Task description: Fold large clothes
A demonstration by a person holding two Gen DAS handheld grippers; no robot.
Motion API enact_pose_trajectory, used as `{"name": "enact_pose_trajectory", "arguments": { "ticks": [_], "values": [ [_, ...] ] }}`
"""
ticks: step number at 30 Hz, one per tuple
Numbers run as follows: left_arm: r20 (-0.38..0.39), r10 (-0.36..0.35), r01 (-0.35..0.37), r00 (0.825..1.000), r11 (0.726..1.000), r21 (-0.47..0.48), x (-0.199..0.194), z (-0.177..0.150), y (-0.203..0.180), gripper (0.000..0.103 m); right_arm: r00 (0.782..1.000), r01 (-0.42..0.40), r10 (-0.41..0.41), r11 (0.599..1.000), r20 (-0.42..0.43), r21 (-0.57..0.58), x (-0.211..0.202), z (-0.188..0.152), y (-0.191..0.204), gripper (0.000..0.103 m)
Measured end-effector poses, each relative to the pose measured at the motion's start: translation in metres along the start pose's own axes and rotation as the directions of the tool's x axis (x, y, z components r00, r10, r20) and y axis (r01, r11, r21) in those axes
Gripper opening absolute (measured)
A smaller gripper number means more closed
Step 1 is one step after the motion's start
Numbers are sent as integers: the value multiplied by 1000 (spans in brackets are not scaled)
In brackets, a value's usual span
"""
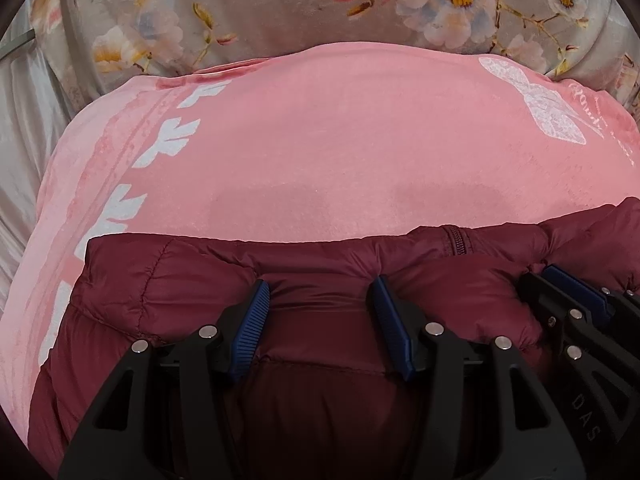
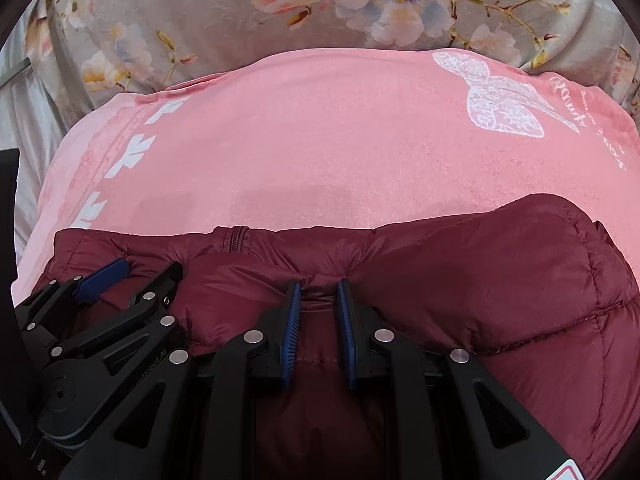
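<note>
A maroon puffer jacket lies folded on a pink blanket, its far edge turned away from me with a zipper showing. My left gripper is clamped on a wide puffed bunch of that edge, and the fabric creases at both blue pads. Just to its right, my right gripper pinches a narrow fold of the same edge. Each gripper shows in the other's view: the right gripper at the right, the left gripper at the left.
The pink blanket has white leaf prints down its left side and a white bow print at far right. Beyond it lies a grey floral bedspread. Pale satin cloth hangs at the left.
</note>
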State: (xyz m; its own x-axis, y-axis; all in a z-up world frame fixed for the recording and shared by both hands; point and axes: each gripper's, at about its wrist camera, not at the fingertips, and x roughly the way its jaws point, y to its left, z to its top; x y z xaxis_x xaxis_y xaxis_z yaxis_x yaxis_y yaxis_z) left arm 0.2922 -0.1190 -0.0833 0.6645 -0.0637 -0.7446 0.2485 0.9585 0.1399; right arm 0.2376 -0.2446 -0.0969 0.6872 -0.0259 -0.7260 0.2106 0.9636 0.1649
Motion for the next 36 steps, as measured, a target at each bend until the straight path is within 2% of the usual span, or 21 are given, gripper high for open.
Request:
{"name": "enact_pose_trajectory", "arguments": {
  "ticks": [3,5,6,7,10,14,18,21,24,31,36],
  "values": [
    [-1,-25,25,1000,1000,-15,-2,0,4,52,999,-28,27,999,27,37,-6,0,-7,15],
    [-1,-58,58,998,997,-45,-13,-2,15,52,995,18,-27,996,99,88,-34,-5,-17,19],
    [7,-89,89,996,993,-78,-28,-7,25,52,992,18,-30,995,123,97,-45,-8,-18,25],
    [18,-117,118,993,987,-108,-41,-12,33,52,987,-14,-2,995,160,98,-66,-15,-20,26],
    [40,-157,161,987,975,-153,-70,-30,45,53,990,-24,14,997,140,69,-86,-36,-18,26],
    [39,-149,153,988,978,-145,-85,-60,39,53,996,-39,36,999,82,33,-88,-66,-10,26],
    [48,-125,130,991,984,-120,-85,-80,31,53,996,8,-6,1000,92,-18,-85,-86,0,26],
    [62,-117,123,991,986,-110,-80,-87,29,54,996,11,-9,1000,85,-18,-84,-89,0,26],
    [57,-115,121,992,987,-106,-78,-88,28,55,997,0,1,1000,72,-7,-81,-90,-3,26],
    [48,-97,101,994,991,-91,-76,-88,24,56,996,57,-53,997,68,-47,-79,-90,5,26],
    [42,-88,92,995,992,-85,-75,-87,23,58,996,67,-63,996,65,-52,-77,-91,5,26]
  ]
}}
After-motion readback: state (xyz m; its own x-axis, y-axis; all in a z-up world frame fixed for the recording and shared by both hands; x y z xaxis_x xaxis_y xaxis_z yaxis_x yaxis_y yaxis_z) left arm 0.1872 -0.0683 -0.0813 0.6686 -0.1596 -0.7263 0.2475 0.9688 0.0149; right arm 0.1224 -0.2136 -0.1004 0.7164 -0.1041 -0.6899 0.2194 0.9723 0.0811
